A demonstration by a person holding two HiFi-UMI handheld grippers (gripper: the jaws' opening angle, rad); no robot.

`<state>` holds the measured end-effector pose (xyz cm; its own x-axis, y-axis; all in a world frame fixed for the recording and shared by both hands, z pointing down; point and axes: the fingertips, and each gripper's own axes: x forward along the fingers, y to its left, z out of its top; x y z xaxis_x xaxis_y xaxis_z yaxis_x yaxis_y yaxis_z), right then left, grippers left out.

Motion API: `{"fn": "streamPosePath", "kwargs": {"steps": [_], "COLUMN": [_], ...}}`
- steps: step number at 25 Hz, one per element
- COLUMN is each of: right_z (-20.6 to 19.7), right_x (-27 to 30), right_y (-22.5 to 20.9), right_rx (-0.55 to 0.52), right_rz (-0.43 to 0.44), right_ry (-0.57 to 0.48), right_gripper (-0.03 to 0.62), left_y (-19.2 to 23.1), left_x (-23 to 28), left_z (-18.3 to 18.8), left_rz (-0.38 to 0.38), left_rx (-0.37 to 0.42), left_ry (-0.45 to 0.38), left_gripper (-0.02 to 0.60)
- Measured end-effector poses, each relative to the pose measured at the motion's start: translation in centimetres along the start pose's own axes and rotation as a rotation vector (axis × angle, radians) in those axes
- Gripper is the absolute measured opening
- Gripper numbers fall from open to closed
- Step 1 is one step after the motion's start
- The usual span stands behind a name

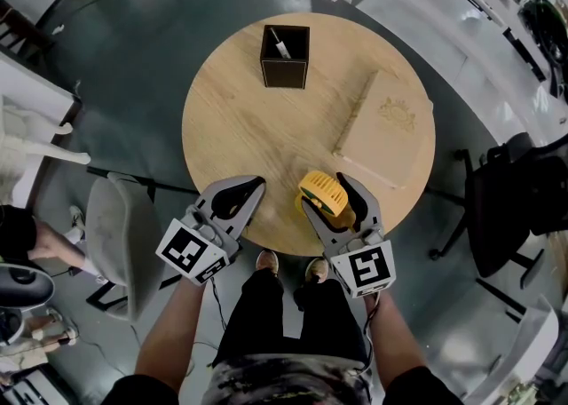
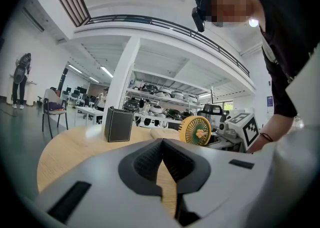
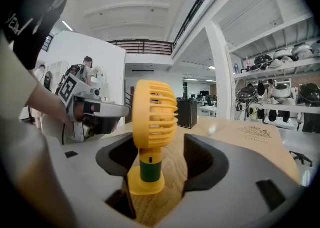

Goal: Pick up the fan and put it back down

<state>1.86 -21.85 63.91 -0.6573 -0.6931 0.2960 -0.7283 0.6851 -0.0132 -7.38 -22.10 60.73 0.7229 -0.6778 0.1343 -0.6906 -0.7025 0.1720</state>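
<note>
Between the right gripper's [image 3: 159, 148] jaws stands the fan [image 3: 152, 117], upright, yellow grille up top, green band on the stem, round yellow foot flat on the table [image 1: 248, 119]. The jaws sit partly apart around the stem. Bare wood shows between the fan and the right-hand pad, so that pad is off it. The left-hand pad runs very close along the foot, and whether it touches is hard to call. No squeeze from both sides, then: the fan stands on its own foot, with nothing lifted.

From the head view, the fan is close to the table's near edge, and its grille pokes up above the gripper's fingers.

Over to that gripper's left, well clear of the fan, the left gripper [image 2: 162, 143] hovers at the same near edge. Its jaws are together, pads meeting at the tips with nothing between them. Its own view looks across the wood and catches the fan face-on off to its right, with a little flower at the hub, and the right gripper's marker cube just beyond it.

Straight ahead of the left gripper, on the far side of the table, sits a black box [image 1: 284, 61], open at the top with something pale inside. Ahead of the right gripper and a bit to its right lies a flat tan case [image 1: 383, 128], angled, running out to the table's right rim.

Down to the left of the left gripper, off the table, a grey chair [image 1: 120, 234] stands on the dark floor.
</note>
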Motion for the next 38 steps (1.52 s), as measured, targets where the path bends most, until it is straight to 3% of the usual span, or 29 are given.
{"fn": "streamPosePath", "kwargs": {"steps": [2, 11, 16, 21, 30, 38], "right_z": [0.5, 0.8, 0.7, 2.1, 6.4, 12.4], "right_x": [0.1, -0.1, -0.7, -1.6, -4.3, -7.8], "right_y": [-0.1, 0.1, 0.0, -0.2, -0.2, -0.2], "right_rx": [-0.022, -0.011, 0.014, 0.005, -0.015, -0.028], "right_rz": [-0.013, -0.014, 0.000, -0.008, -0.032, -0.056], "right_ry": [-0.038, -0.061, -0.006, -0.019, -0.037, -0.040], "right_gripper": [0.192, 0.183, 0.181, 0.183, 0.183, 0.183], "left_y": [0.0, 0.0, -0.3, -1.0, -2.6, -4.9], "left_x": [0.0, -0.1, -0.1, -0.3, -1.5, -2.8], "left_z": [0.0, 0.3, 0.9, 2.1, 5.9, 11.9], "left_rz": [0.001, 0.005, 0.004, 0.006, 0.012, 0.019], "left_rx": [-0.001, 0.003, 0.007, 0.011, -0.017, -0.018], "left_ry": [0.000, -0.005, -0.009, -0.017, -0.029, -0.017], "left_gripper": [0.017, 0.017, 0.017, 0.017, 0.017, 0.017]}}
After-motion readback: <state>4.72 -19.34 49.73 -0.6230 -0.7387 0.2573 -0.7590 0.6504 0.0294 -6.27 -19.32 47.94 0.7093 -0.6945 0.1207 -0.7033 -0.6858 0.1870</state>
